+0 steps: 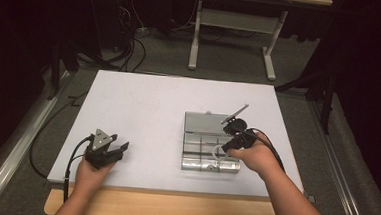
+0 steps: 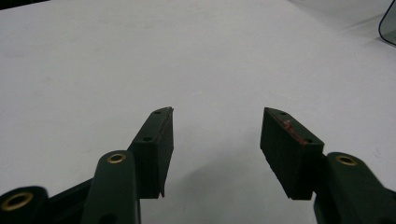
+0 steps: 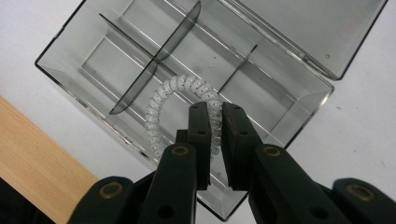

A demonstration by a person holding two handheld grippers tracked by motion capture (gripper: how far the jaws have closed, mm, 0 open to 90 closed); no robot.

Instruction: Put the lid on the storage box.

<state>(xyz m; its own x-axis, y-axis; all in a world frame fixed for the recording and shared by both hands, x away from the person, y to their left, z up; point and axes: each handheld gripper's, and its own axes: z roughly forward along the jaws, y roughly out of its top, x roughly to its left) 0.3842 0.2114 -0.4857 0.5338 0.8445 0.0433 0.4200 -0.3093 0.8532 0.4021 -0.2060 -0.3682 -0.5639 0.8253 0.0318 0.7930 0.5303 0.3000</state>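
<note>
A person sits at the near edge of a white table (image 1: 143, 104) and holds a black gripper in each hand. Closest, on the left side of the high view, the left gripper (image 1: 118, 149) rests low over bare table near the front edge. In the left gripper view its jaws stand wide apart, and there is nothing between them but the white tabletop (image 2: 187, 56). A bit farther in, on the right side, the right gripper (image 1: 224, 148) points down at a clear plastic box (image 1: 196, 150). The right gripper view shows its jaws almost closed, and they pinch a white spiral hair tie (image 3: 161, 100) between them. The hair tie curls like a little ring and hangs just above the box, over a middle part with thin walls on each side. You cannot tell if the hair tie touches the floor of the box. The box has dark see-through walls that split it into small rooms. Its lid (image 1: 205, 122) is flipped open and lies flat on the table behind the box. A strip of wooden table edge (image 3: 32, 158) shows beside the box. Far back, past the table, there are the grey floor (image 1: 232, 55) and white desk legs (image 1: 195, 37).
</note>
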